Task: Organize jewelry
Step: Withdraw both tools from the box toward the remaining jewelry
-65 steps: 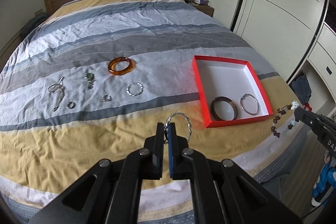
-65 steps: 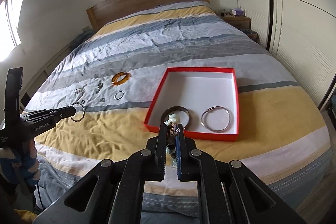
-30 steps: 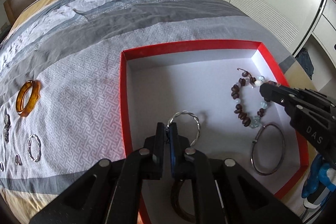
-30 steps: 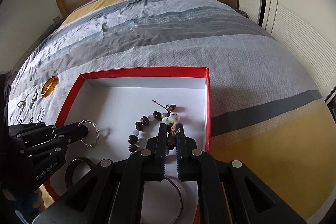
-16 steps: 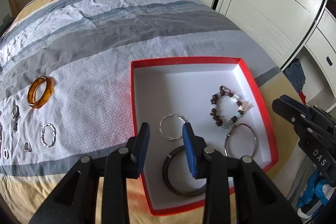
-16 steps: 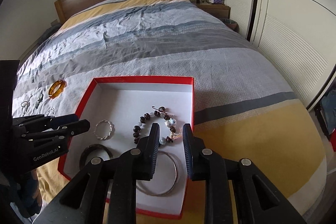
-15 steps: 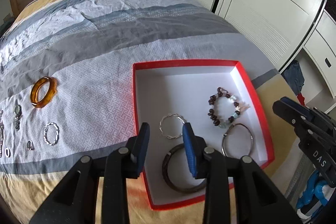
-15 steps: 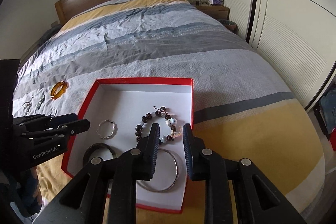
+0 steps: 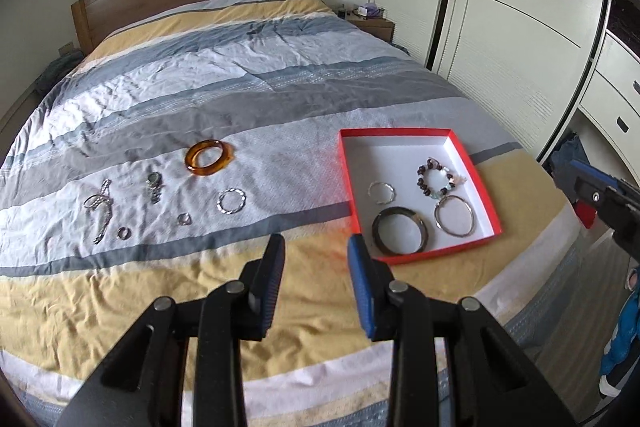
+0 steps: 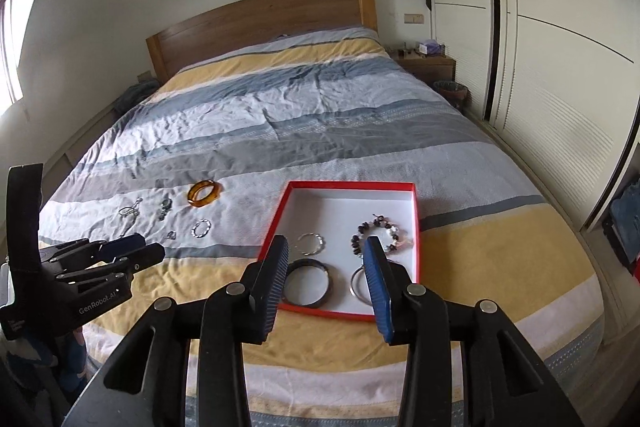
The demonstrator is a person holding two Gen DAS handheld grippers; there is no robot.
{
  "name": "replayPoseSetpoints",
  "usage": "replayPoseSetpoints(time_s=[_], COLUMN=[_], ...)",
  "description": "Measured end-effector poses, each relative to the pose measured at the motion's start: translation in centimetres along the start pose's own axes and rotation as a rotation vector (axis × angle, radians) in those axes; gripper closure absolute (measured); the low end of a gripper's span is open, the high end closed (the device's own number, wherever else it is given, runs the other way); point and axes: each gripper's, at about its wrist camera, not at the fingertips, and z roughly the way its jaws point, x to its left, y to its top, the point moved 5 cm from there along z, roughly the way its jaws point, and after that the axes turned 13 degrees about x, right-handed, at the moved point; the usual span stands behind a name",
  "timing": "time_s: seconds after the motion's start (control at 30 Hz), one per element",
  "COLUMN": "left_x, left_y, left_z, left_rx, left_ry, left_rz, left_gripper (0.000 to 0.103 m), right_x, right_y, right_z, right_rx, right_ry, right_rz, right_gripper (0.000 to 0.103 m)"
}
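Moved: both claws are now backed off from the red box (image 9: 486, 195); twisted ring (image 9: 381, 191) & bead bracelet (image 9: 437, 180) are lying inside it, released.
Left claw (image 9: 316, 259): spread wide, holding nothing; we're hovering over the bedspread (image 9: 160, 291).
Right claw (image 10: 326, 261): spread too, empty, box just ahead.
Next pick: we're judging the silver ring (image 9: 231, 202), ahead-left of left claw; amber bangle (image 9: 209, 157) is farther ahead.
Tip: we're aiming to straddle the rim, w/o pinching fabric.
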Motion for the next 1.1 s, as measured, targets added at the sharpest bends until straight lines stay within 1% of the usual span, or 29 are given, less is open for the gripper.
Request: replayPoseSetpoints(time_s=[0.13,0.3,0.47,0.6,0.8,1.1], left_x=[2.0,5.6,10.5,14.1,17.8,21.2], left_y=[-3.1,-6.3,-8.9,-10.5,-12.0,-12.6], left_z=[-2.1,-4.6,-7.4,-8.9,-9.3,-7.9], left_rx=[-0.011,-0.035,-0.071,-0.089,-0.094,-0.105], left_ry=[0.023,0.054,0.078,0.119,0.171,0.241], left_rz=[-0.027,-0.082,-0.163,-0.22,-0.277,-0.308], left_gripper=[0.072,0.072,0.072,0.072,0.072,0.072], right_x=[2.7,5.1,7.6,9.8,12.9,15.9], right_y=[-1.6,-3.3,-3.8,-3.9,-3.8,-2.7], right_z=[-2.1,-4.1,-5.9,-6.5,-5.5,-1.8], right_rx=[-0.018,-0.031,-0.06,-0.075,-0.069,-0.045], right_ry=[0.027,0.052,0.091,0.128,0.175,0.211], right_rz=[-0.024,-0.04,-0.058,-0.079,-0.121,-0.159], right_gripper=[0.064,0.064,0.064,0.064,0.064,0.064])
